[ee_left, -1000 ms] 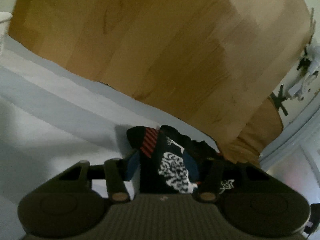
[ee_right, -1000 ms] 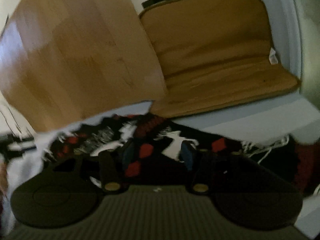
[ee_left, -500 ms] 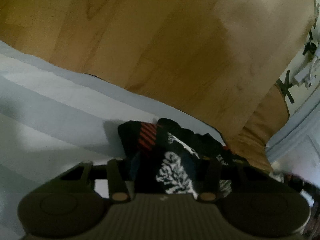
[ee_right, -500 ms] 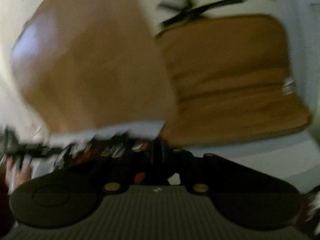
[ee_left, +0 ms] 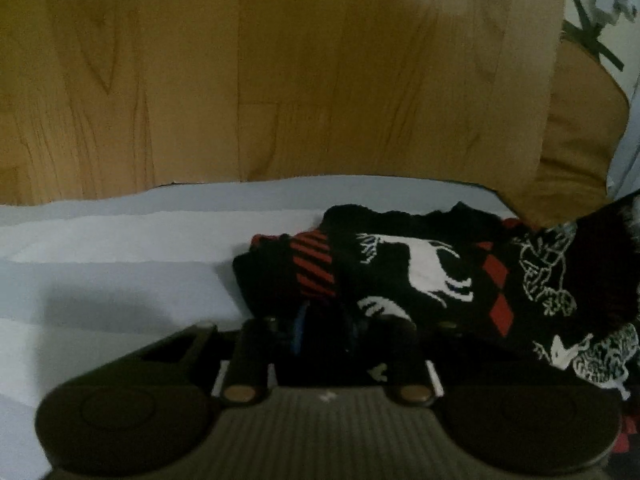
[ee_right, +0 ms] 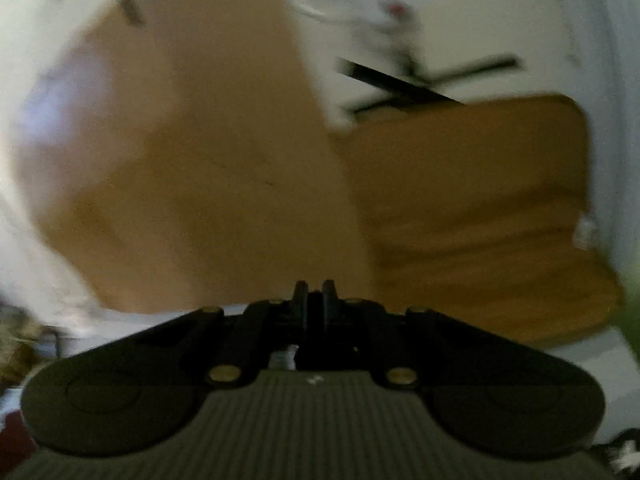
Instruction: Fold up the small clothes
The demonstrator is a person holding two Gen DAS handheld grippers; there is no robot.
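A small black garment (ee_left: 420, 264) with white animal figures and red stripes and diamonds lies crumpled on the pale sheet (ee_left: 120, 264). My left gripper (ee_left: 326, 320) sits at its near left edge, fingers apart, with dark cloth between them. In the right wrist view my right gripper (ee_right: 314, 294) is raised and shut, fingers together, with nothing visible between them. That view is blurred; only a scrap of the garment (ee_right: 624, 452) shows at its bottom right corner.
A wooden headboard (ee_left: 280, 80) stands behind the sheet. A tan cushion (ee_right: 480, 216) leans to its right. Black tape marks (ee_right: 420, 84) cross the white wall above.
My right gripper shut, left the garment and rose, so the cloth dropped out of its view. My left gripper shifted left along the garment, which now spreads to the right.
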